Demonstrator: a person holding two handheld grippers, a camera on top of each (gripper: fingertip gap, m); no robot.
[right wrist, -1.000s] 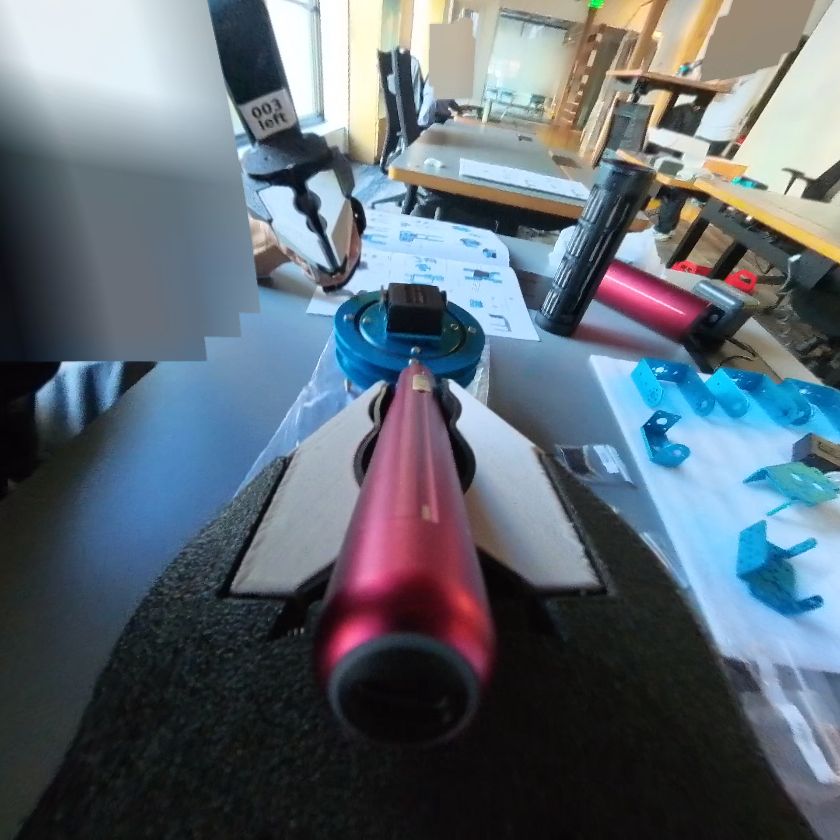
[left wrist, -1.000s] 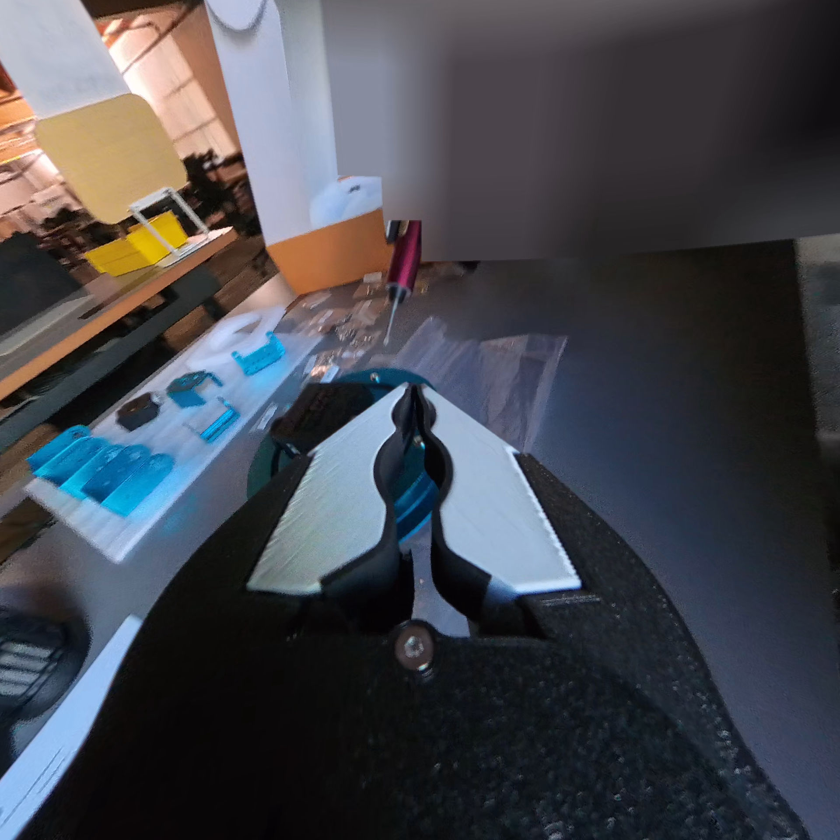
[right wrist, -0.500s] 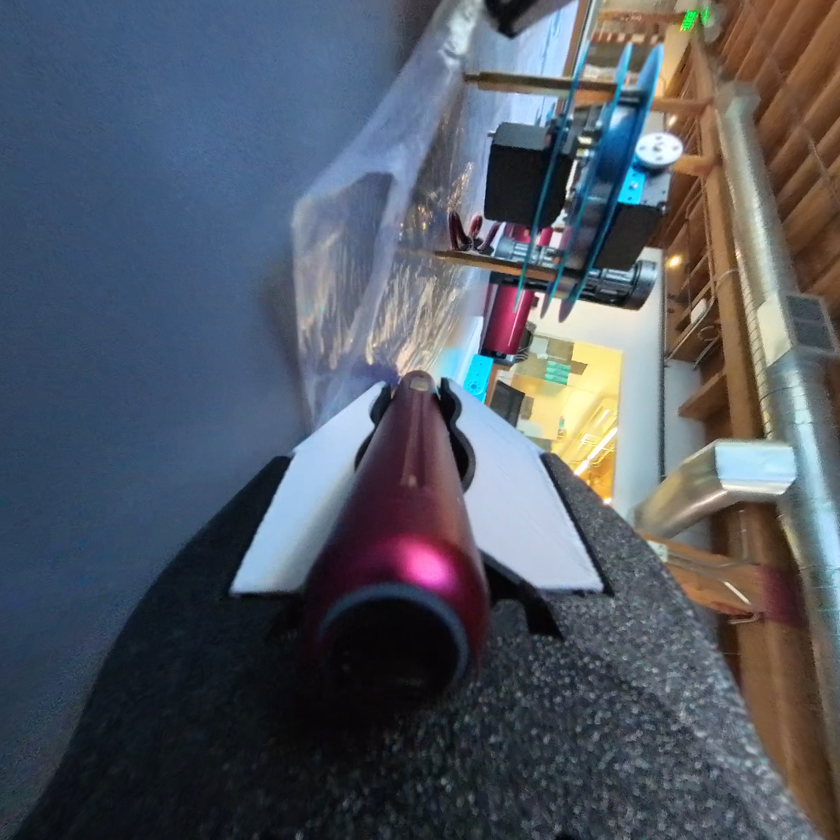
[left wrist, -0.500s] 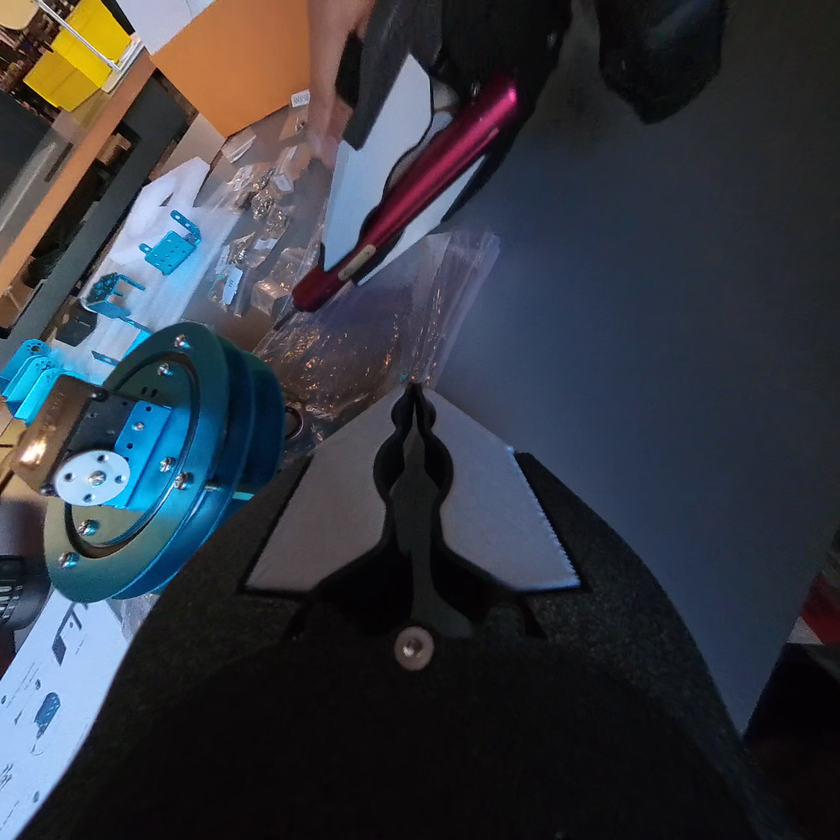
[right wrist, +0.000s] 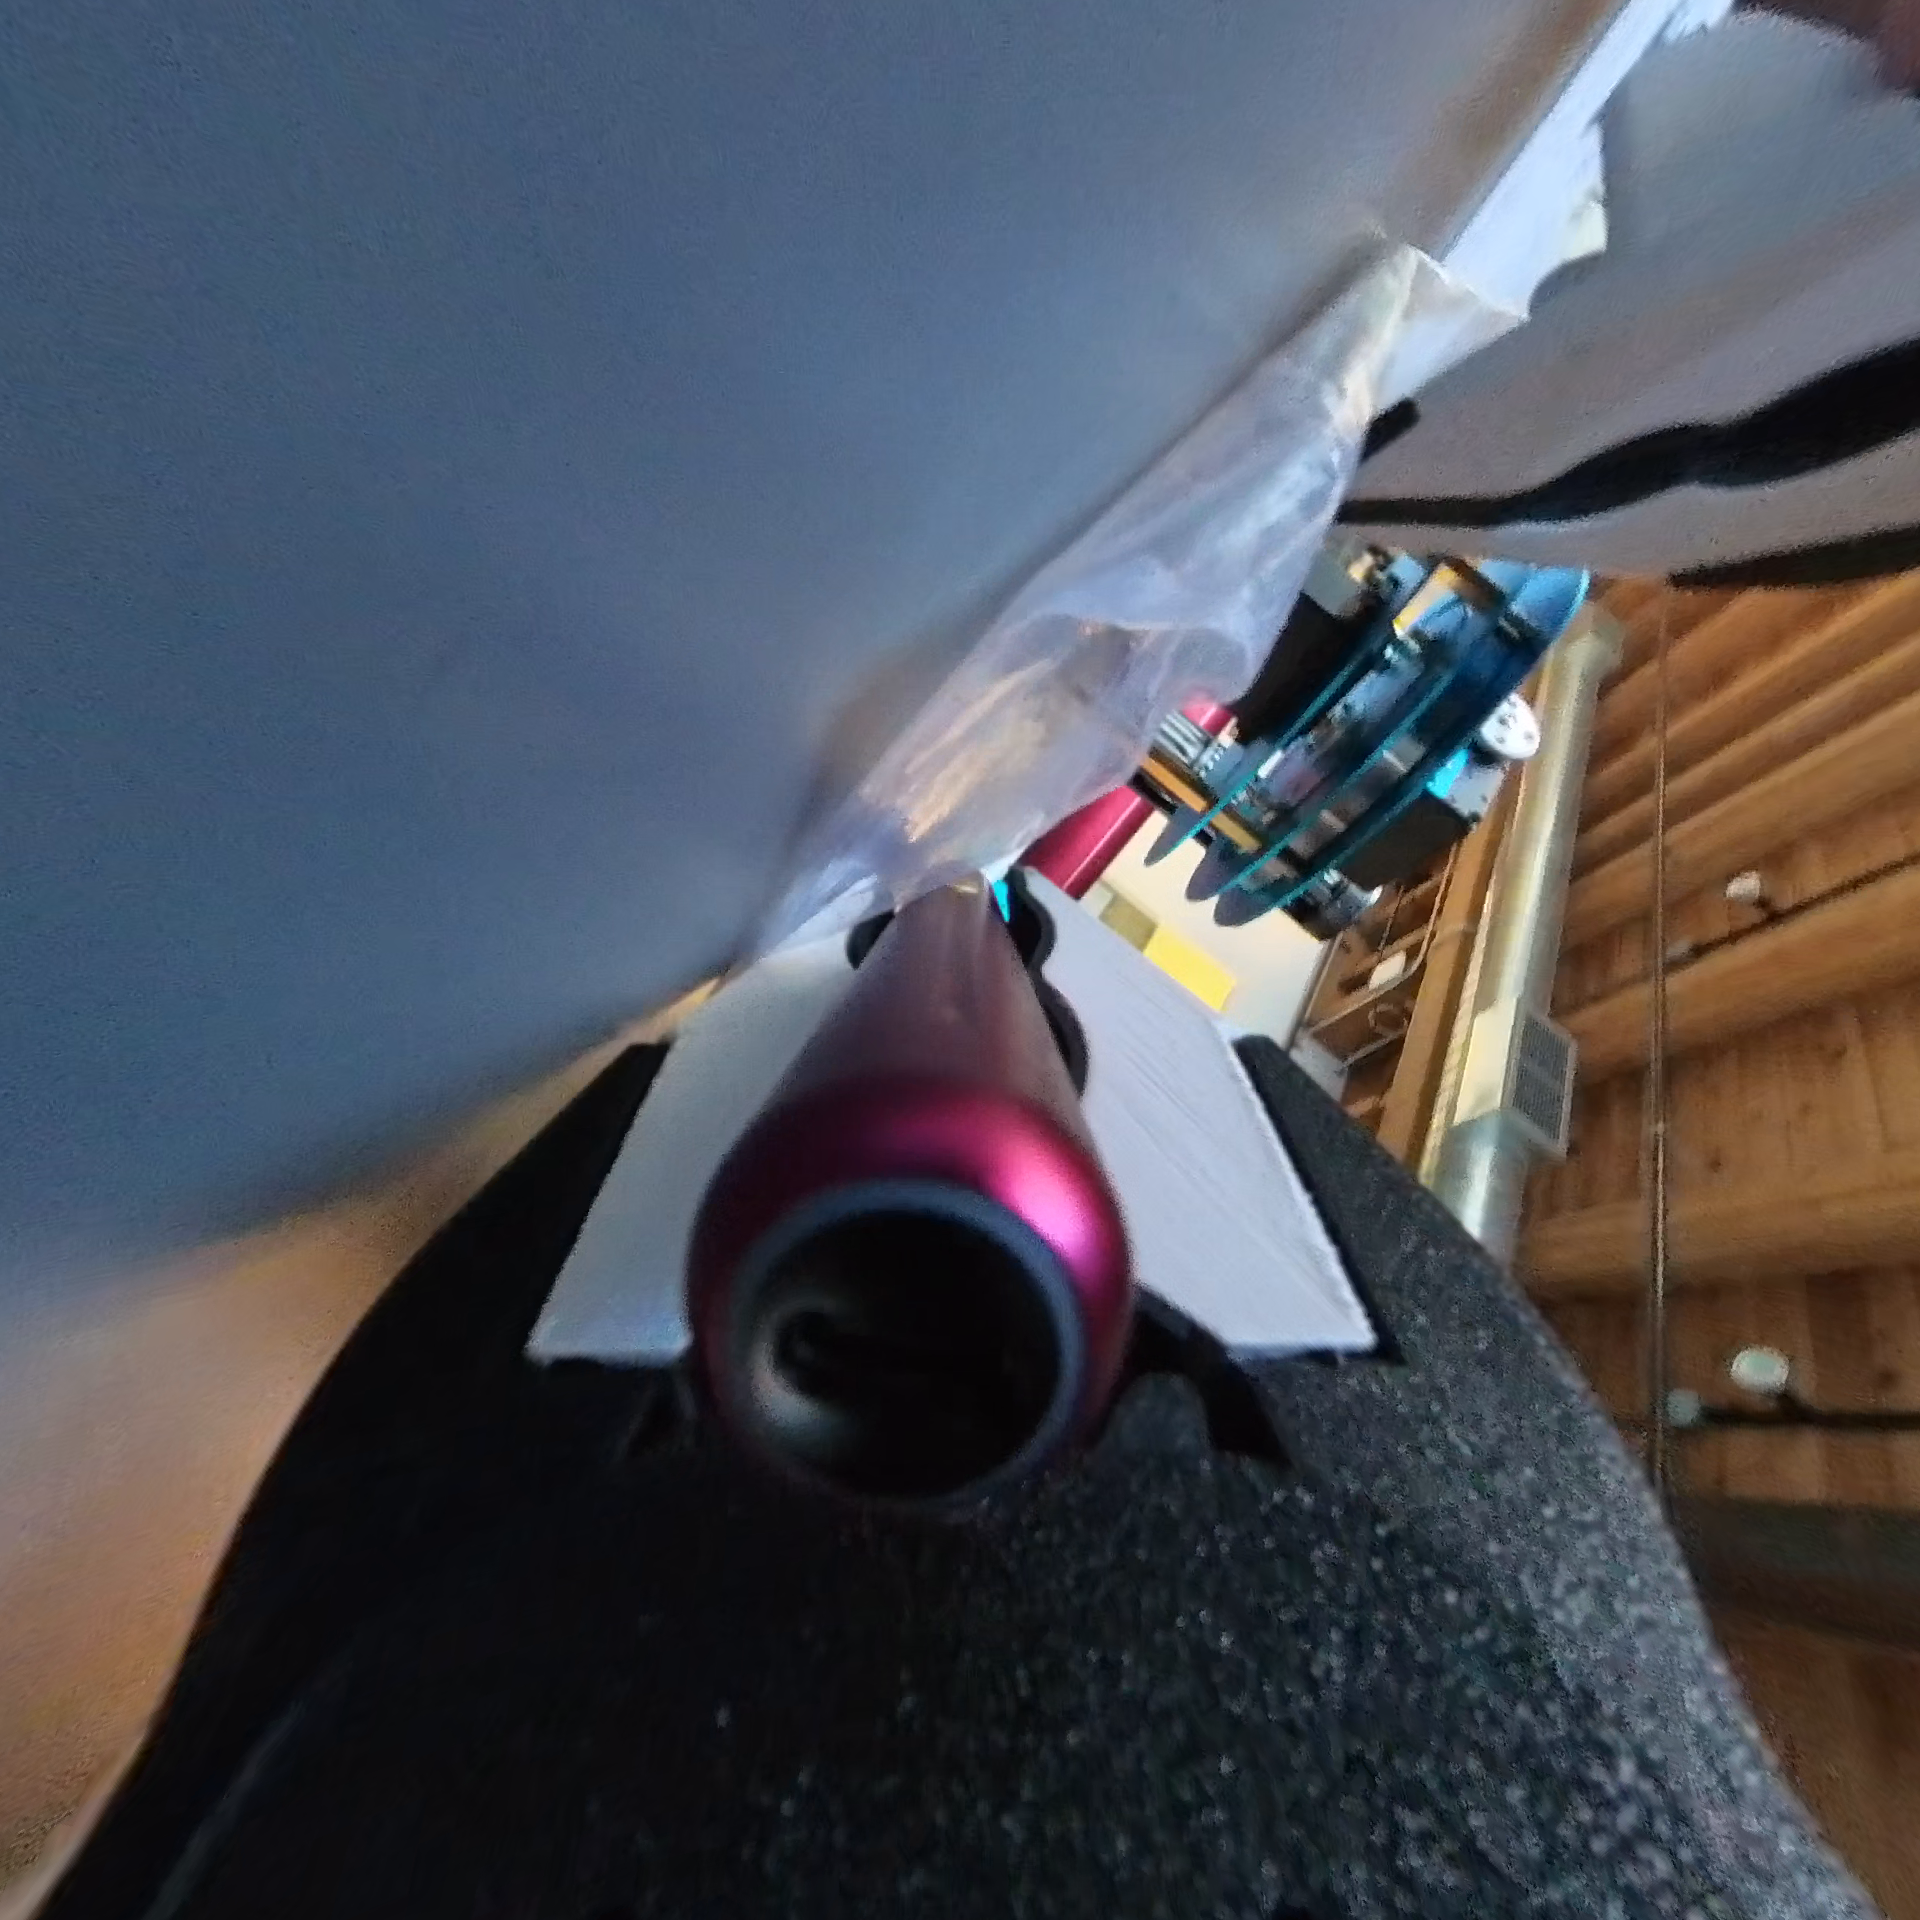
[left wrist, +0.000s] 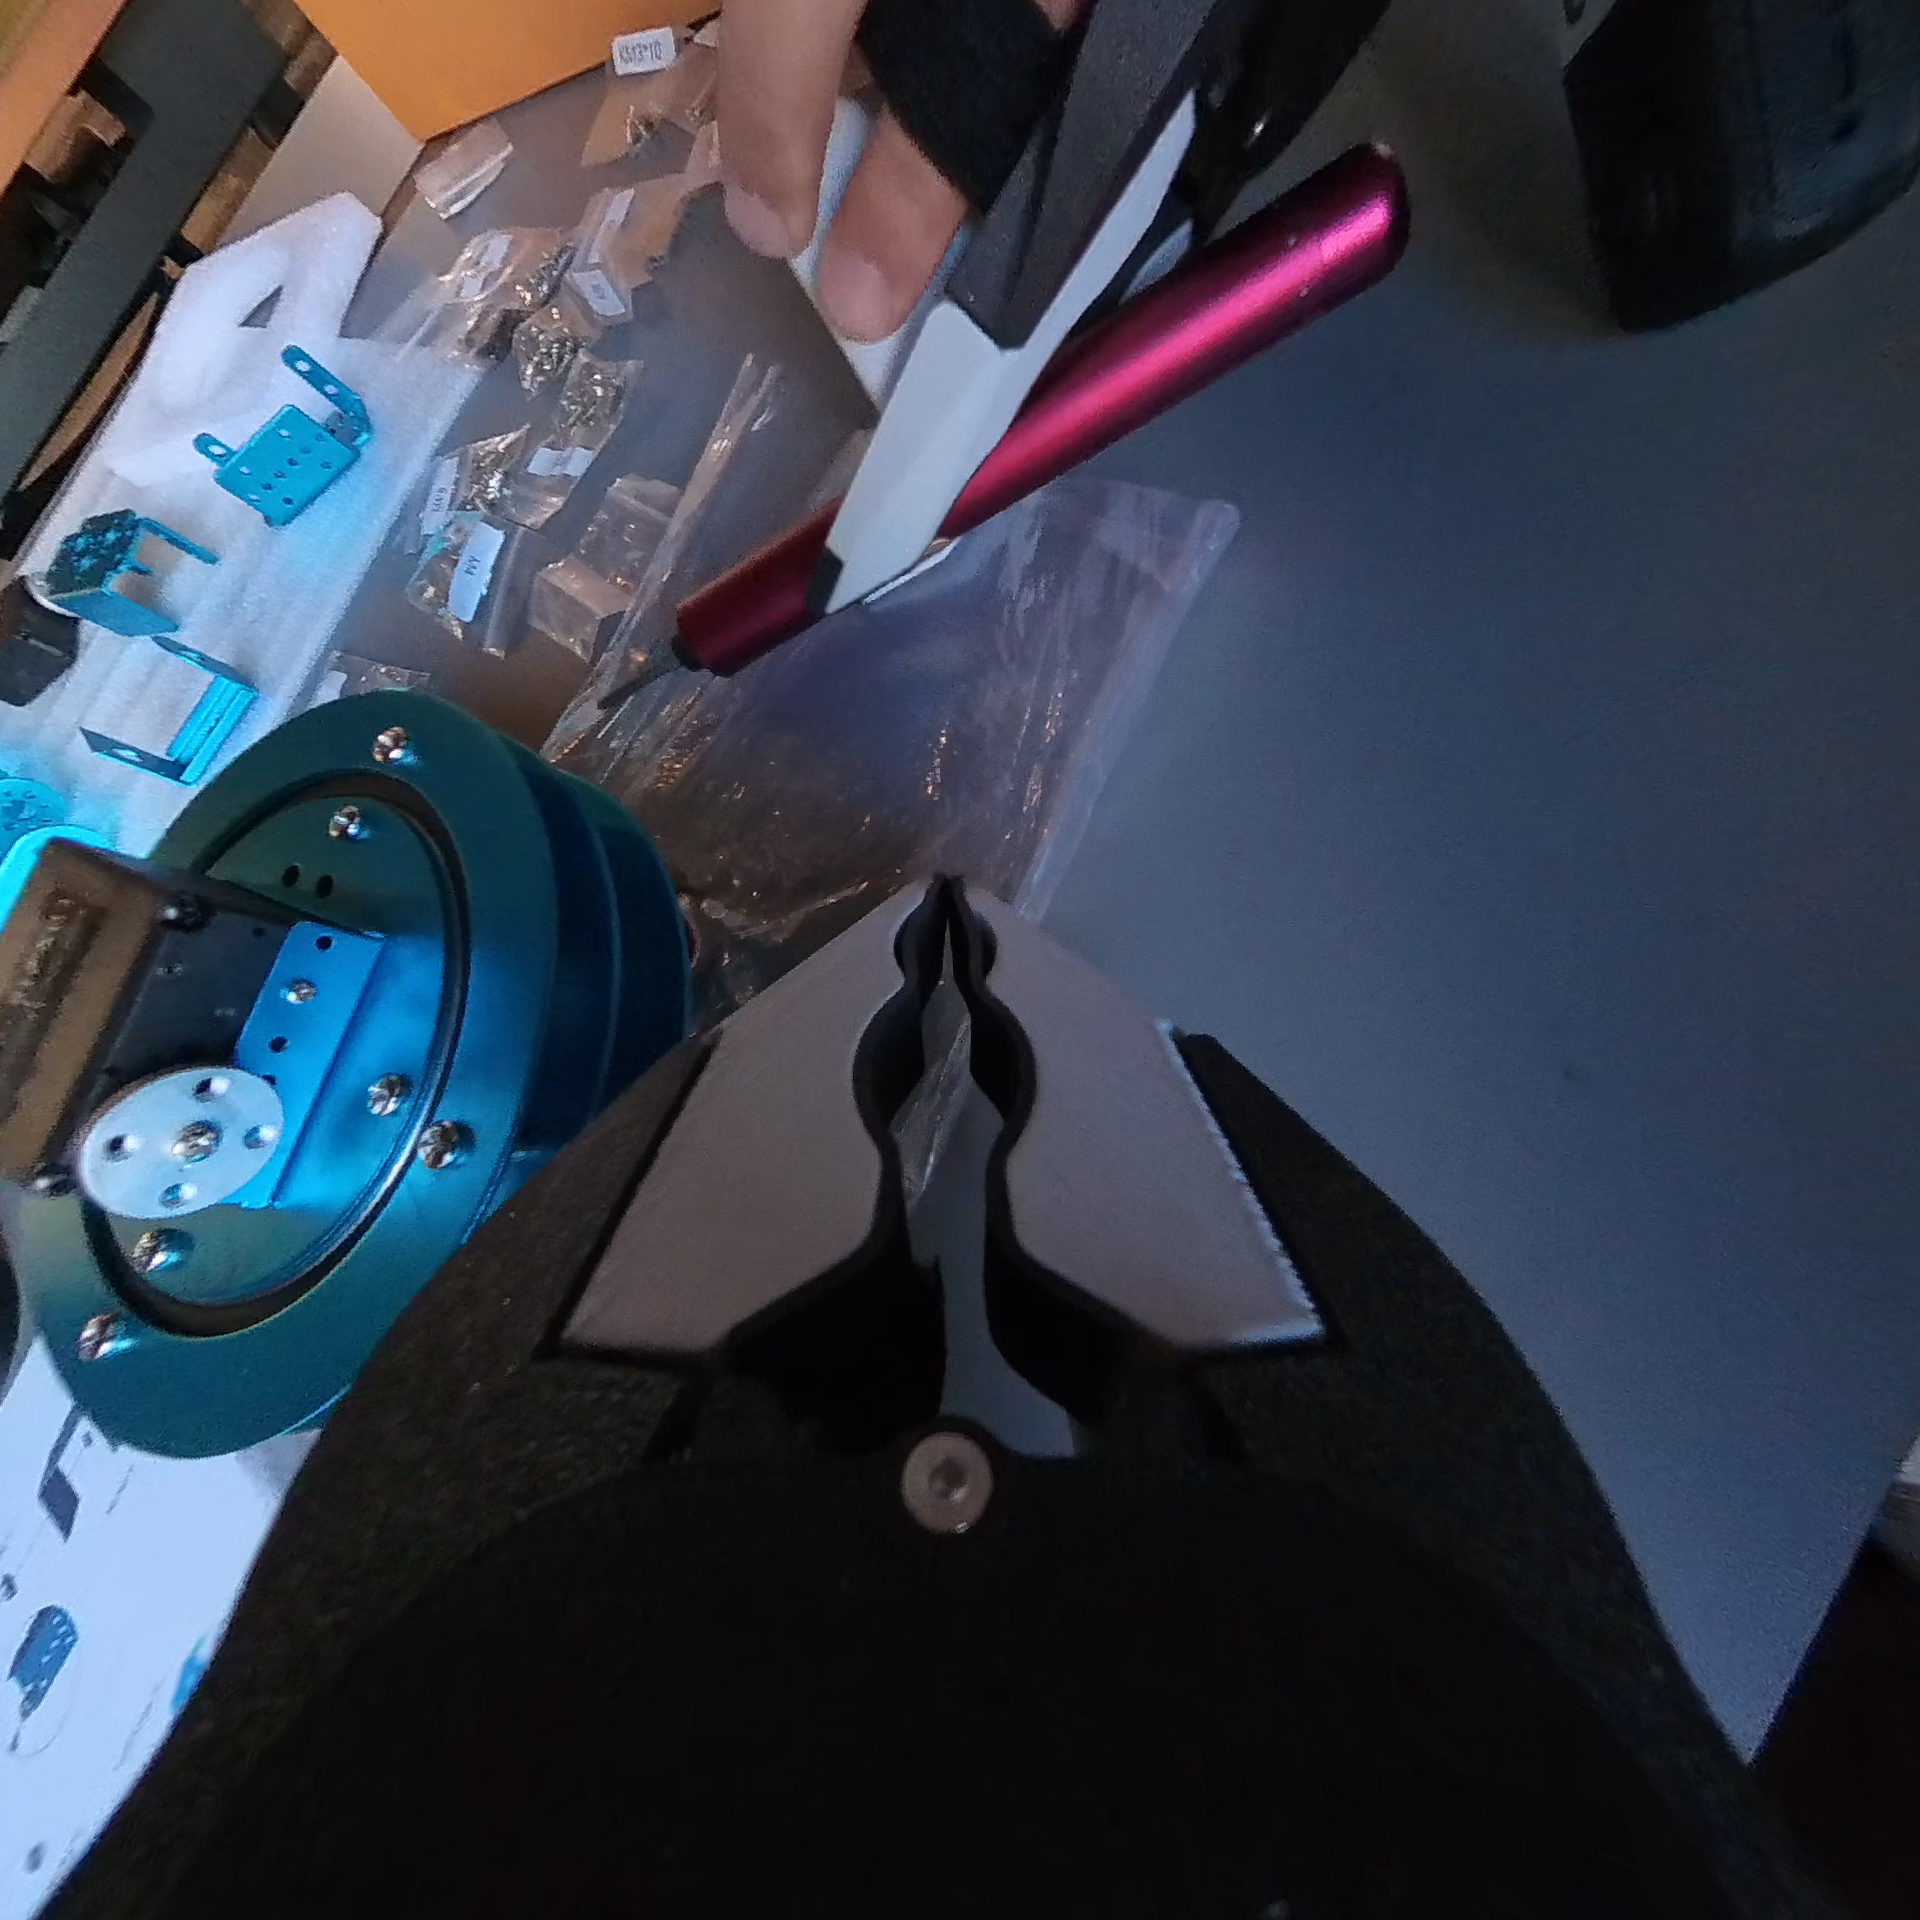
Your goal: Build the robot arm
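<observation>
My left gripper (left wrist: 945, 909) is shut and empty, just right of a blue round metal assembly (left wrist: 343, 1039) with a black servo and a silver horn. Its tips hover over the near edge of a clear plastic bag (left wrist: 914, 727) on the grey table (left wrist: 1507, 831). My right gripper (right wrist: 977, 894) is shut on a red screwdriver (right wrist: 935, 1091). In the left wrist view the right gripper (left wrist: 862, 582) holds the screwdriver (left wrist: 1143, 343) slanting down, its bit just above the bag, a little beyond the assembly's far rim. The assembly (right wrist: 1403, 748) and the bag (right wrist: 1122, 623) show ahead in the tilted right wrist view.
Blue metal brackets (left wrist: 281, 447) lie on white foam at the far left. Small bags of screws (left wrist: 540, 364) lie beyond the assembly, near an orange box (left wrist: 499, 52). A printed sheet (left wrist: 62, 1558) lies under the assembly. A person's fingers (left wrist: 821, 156) hold the right gripper. Across from one pair of fingers to the other is roughly 8 cm.
My left gripper came off the blue assembly and now sits to its right, shut. The right gripper tilted and brought the screwdriver tip down toward the bag and assembly. Both views rolled.
</observation>
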